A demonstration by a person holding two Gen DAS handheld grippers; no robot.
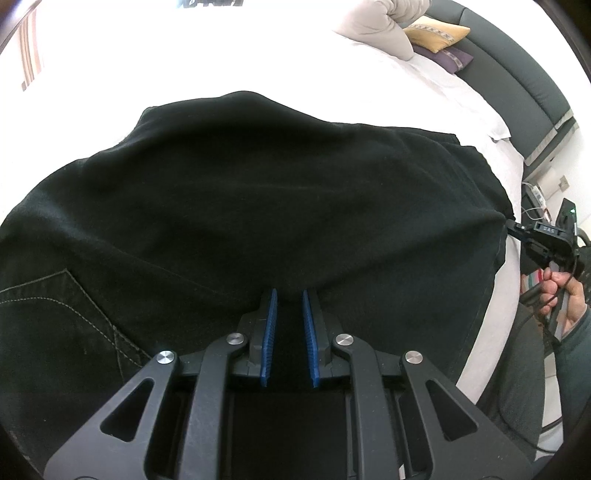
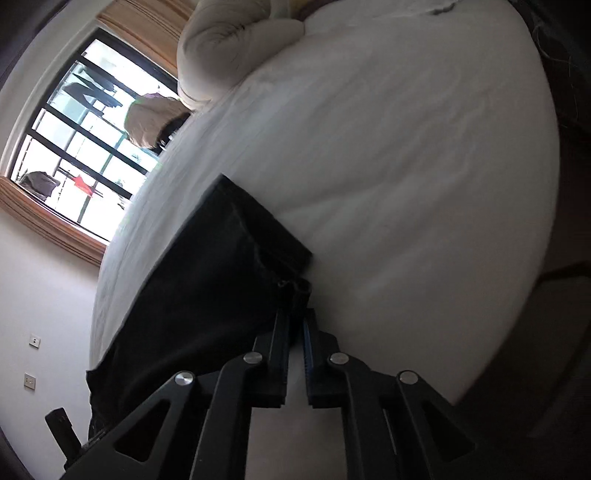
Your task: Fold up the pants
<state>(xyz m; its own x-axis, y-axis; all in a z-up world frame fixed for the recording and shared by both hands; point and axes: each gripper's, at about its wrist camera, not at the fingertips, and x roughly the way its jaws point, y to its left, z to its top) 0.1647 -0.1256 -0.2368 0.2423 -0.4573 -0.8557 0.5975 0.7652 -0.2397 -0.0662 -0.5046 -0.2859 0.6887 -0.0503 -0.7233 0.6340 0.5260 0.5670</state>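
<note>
Black pants [image 1: 240,206] lie spread across a white bed [image 1: 258,55], with a stitched back pocket at the lower left. My left gripper [image 1: 289,295] is shut on a fold of the black fabric at the near edge. In the left wrist view my right gripper [image 1: 517,226] pinches the pants' right corner, held by a hand. In the right wrist view my right gripper [image 2: 295,317] is shut on the waistband corner of the pants [image 2: 207,280], with the fabric lifted off the bed [image 2: 406,166].
Beige, yellow and purple pillows [image 1: 436,33] lie at the head of the bed against a dark headboard [image 1: 517,70]. A rolled white duvet [image 2: 229,40] sits near a window [image 2: 81,140]. The bed's right edge drops to the floor.
</note>
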